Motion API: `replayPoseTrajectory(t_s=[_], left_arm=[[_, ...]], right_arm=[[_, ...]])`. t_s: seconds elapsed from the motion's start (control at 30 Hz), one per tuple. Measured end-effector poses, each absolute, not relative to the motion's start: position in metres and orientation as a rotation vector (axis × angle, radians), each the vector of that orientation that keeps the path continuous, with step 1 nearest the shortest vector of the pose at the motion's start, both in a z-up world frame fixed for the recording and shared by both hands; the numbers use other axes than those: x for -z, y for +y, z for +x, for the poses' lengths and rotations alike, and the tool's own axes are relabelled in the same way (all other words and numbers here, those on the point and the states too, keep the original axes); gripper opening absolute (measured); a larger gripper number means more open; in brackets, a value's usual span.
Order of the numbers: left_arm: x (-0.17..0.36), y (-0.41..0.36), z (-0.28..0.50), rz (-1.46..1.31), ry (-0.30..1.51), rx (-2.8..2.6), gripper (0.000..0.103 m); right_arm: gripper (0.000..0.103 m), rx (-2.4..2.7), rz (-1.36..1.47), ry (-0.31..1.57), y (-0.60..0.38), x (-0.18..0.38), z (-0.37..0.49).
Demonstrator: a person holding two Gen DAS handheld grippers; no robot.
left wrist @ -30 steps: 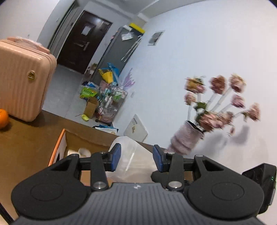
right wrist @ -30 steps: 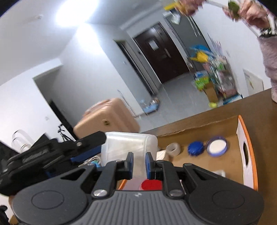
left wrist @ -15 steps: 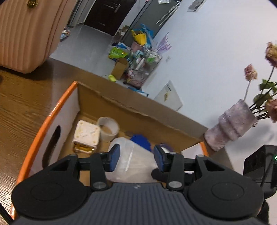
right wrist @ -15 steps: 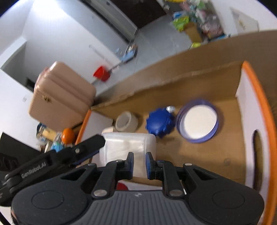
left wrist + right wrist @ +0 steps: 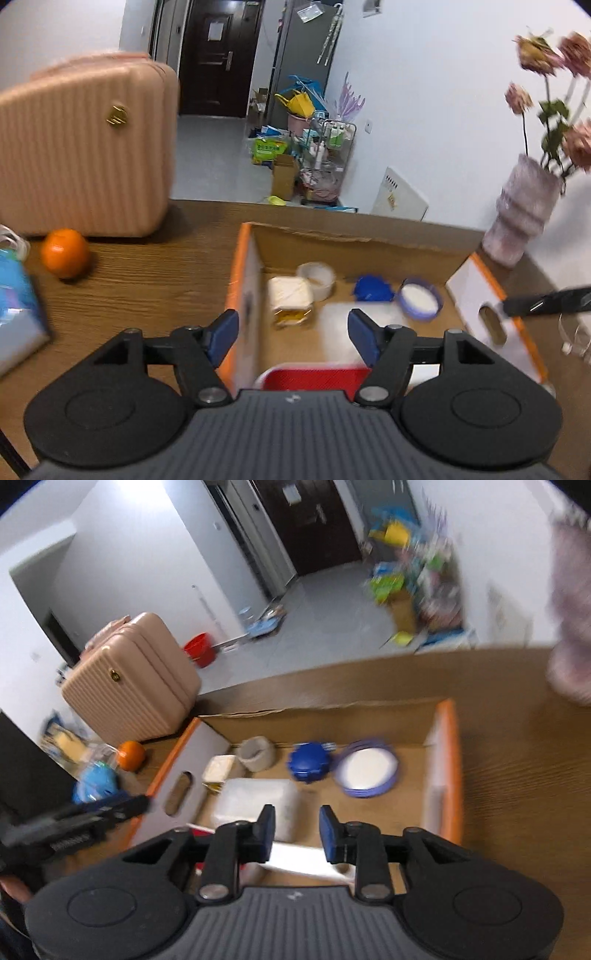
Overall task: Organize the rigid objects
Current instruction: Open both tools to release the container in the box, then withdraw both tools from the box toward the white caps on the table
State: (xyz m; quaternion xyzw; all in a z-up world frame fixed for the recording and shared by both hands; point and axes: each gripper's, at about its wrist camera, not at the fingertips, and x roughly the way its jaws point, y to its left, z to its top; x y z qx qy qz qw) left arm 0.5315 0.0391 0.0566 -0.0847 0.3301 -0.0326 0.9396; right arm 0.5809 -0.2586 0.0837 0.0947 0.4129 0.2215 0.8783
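- Left claw: jaws apart and opening, their blue pads pressing on nothing; it hangs over the near left wall of the cardboard box, and the translucent container lies below and beyond the gap.
- Right claw: jaws apart by a narrower gap and opening, nothing clamped; it hangs above the near part of the box.
- Cardboard box: open-topped, orange-edged, resting on the wooden surface toward its far edge.
- Translucent container: on its side on the box floor, near the left wall, free of both claws.
- Box contents along the far wall, left to right: cream square block, tape roll, blue lid, purple-rimmed white lid.
- Red-and-white item: at the near wall of the box, partly hidden by the left claw.
- Orange: on the surface left of the box, just in front of the pink suitcase.
- Vase of flowers: beyond the box's far right corner.
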Motion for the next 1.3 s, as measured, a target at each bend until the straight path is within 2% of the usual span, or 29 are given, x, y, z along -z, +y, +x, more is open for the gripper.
replayPoseTrajectory(t_s=[0.13,0.23,0.47,0.77,0.9,1.07,1.3], left_arm=[[-0.071,0.053,0.492,-0.098,0.666,0.053,0.076],[-0.084,0.064,0.456,-0.067,0.641,0.027,0.082],[-0.097,0.076,0.365,0.014,0.561,0.005,0.094],[-0.089,0.067,0.234,0.037,0.407,-0.03,0.103],[-0.073,0.054,0.171,0.031,0.323,0.001,0.103],[-0.045,0.044,0.11,-0.04,0.334,0.026,0.103],[-0.029,0.036,0.103,-0.007,0.377,0.028,0.103]], right_arm=[[0.039,-0.369,0.063,0.754,-0.274,-0.115,0.519],[0.042,-0.321,0.031,0.676,-0.284,-0.134,0.466],[0.055,-0.29,0.038,0.55,-0.294,-0.144,0.364],[0.062,-0.22,0.049,0.394,-0.277,-0.099,0.238],[0.069,-0.222,0.034,0.334,-0.261,-0.068,0.178],[0.072,-0.269,0.057,0.332,-0.246,-0.021,0.117],[0.072,-0.321,0.072,0.364,-0.238,-0.006,0.114]])
